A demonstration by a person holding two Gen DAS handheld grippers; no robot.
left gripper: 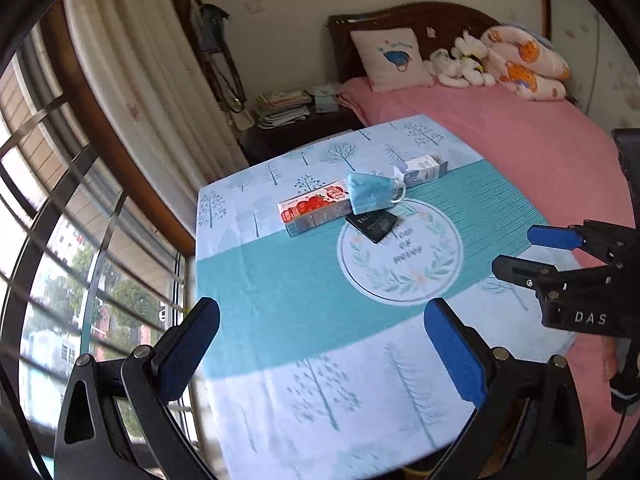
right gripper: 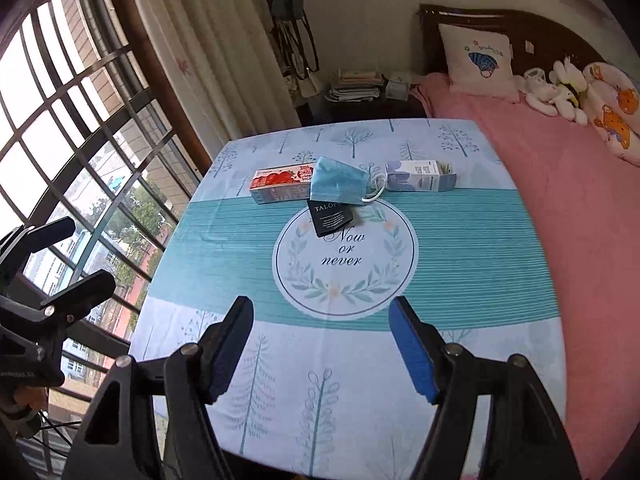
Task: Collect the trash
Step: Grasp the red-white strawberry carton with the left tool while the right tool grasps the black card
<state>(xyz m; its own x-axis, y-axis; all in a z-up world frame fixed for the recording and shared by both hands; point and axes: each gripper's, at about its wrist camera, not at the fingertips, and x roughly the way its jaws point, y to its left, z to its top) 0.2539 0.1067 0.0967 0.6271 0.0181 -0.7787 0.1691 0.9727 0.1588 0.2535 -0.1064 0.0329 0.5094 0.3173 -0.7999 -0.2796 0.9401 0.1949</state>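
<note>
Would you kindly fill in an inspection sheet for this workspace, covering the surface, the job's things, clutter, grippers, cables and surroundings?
Surface: table under a blue and white tree-print cloth with a "Now or never" wreath at its centre.
Job's things: red carton lying flat; blue face mask overlapping its right end; black card partly under the mask; pale open-ended box to the right of the mask.
Clutter: nothing seen beyond these.
Grippers: left gripper open, nothing between its pads; right gripper open, nothing between its pads, short of the items.
Cables: nothing seen on the table.
Surroundings: pink bed to the right, barred window to the left, curtain behind.
</note>
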